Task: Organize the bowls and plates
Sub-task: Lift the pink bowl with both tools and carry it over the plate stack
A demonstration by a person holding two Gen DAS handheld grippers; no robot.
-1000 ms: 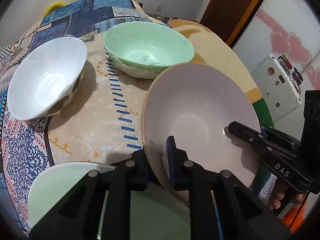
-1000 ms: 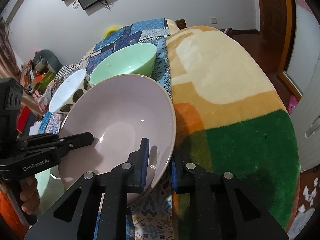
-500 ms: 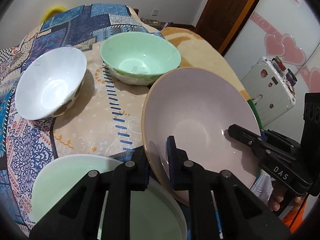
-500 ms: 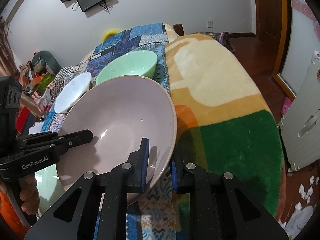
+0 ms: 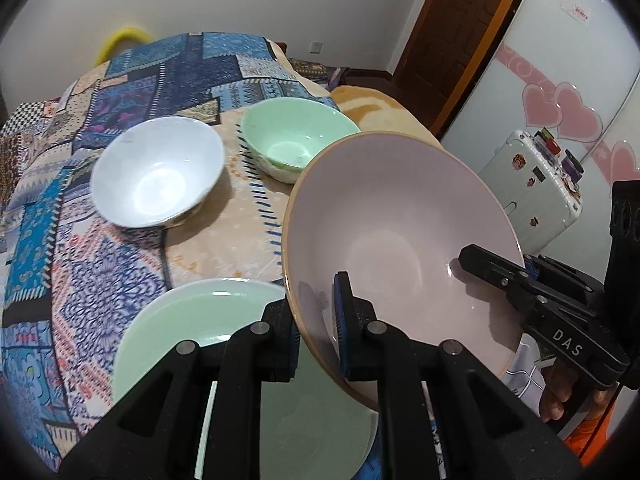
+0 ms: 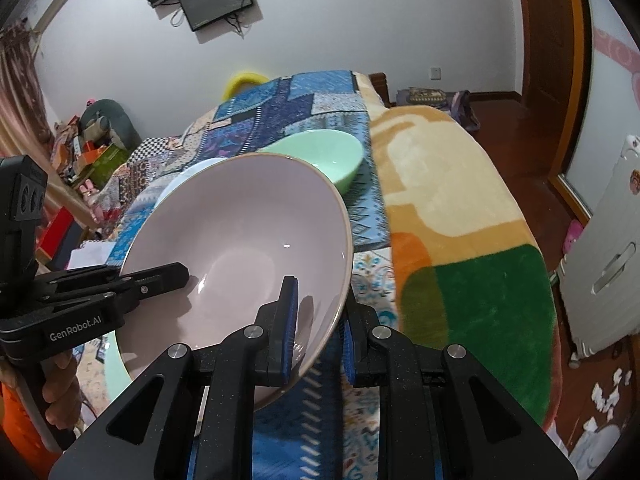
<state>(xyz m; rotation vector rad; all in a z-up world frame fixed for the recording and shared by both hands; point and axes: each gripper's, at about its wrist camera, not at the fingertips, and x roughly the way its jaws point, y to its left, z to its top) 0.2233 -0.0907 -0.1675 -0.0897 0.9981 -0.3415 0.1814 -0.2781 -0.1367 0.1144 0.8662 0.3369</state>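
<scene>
Since a second ago you have carried the pink bowl (image 5: 400, 240) higher and nearer you, so the white bowl (image 5: 158, 170) and green bowl (image 5: 296, 140) now sit farther up the left wrist frame and more of the green plate (image 5: 172, 320) shows at lower left. Your left gripper (image 5: 318, 332) pinches the pink bowl's near rim at lower centre, one pad inside, one outside. Your right gripper (image 6: 314, 328) pinches the opposite rim the same way, jaws pressed on the wall. So you hold the bowl between both grippers, tilted, off the blanket (image 5: 80, 264) and above the plate's right edge.

In the right wrist frame the pink bowl fills the centre, with the green bowl (image 6: 324, 152) just behind its upper rim and only a sliver of the white bowl (image 6: 180, 184) at its upper left. At far right of the left wrist frame stands a white suitcase (image 5: 536, 196).
</scene>
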